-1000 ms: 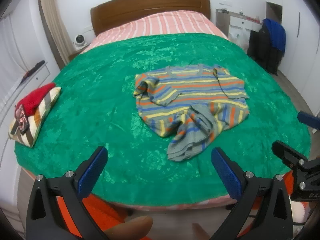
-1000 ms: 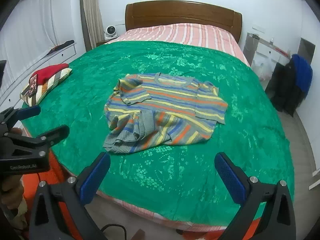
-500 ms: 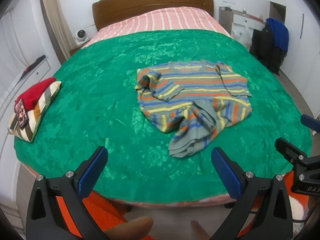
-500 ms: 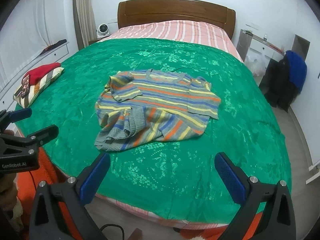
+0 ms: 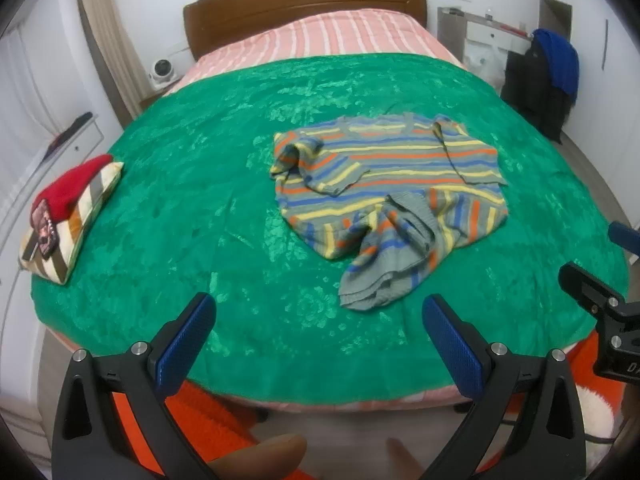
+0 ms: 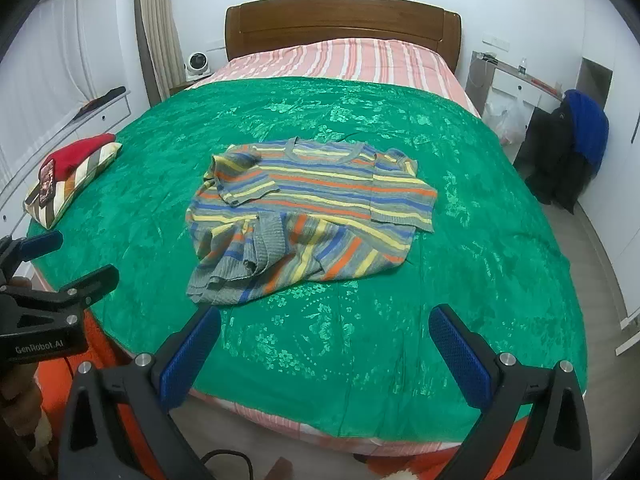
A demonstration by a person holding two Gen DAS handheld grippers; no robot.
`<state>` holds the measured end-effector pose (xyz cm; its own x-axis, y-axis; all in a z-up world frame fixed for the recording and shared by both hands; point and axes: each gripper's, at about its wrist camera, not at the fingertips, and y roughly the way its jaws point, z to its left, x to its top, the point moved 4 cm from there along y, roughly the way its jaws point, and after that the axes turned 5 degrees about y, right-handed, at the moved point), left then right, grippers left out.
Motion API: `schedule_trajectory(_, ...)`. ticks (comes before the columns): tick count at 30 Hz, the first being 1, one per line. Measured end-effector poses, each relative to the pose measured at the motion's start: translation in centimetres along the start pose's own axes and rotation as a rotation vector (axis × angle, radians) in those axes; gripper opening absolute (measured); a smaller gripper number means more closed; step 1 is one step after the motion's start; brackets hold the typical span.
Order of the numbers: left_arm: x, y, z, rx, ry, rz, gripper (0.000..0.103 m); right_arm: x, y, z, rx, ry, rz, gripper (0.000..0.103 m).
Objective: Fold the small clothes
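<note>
Reading "GenRobot.AI" (white lettering): left claw [image 6: 60, 256]

I see one sweater [image 5: 394, 196] on one bed [image 5: 168, 216]. One pillow [image 5: 70, 216] lies there. I hold two grippers [image 5: 318, 336] [image 6: 324, 350].

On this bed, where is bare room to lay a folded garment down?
Bare green cover lies between the striped sweater and the foot edge, and on the sweater's right side. Another wide patch lies between the sweater and the folded pile at the left edge. Both open claws, left and right, hang before the bed.
</note>
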<state>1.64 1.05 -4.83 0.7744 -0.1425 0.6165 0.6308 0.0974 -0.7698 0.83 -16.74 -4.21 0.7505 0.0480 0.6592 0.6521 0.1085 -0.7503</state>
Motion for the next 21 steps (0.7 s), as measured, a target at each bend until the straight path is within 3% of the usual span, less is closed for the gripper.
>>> schedule_trajectory(21, -0.38, 0.26, -0.09, 0.018, 0.016, 0.003, 0.103, -0.26, 0.42, 0.27, -0.012, -0.012, 0.009, 0.103)
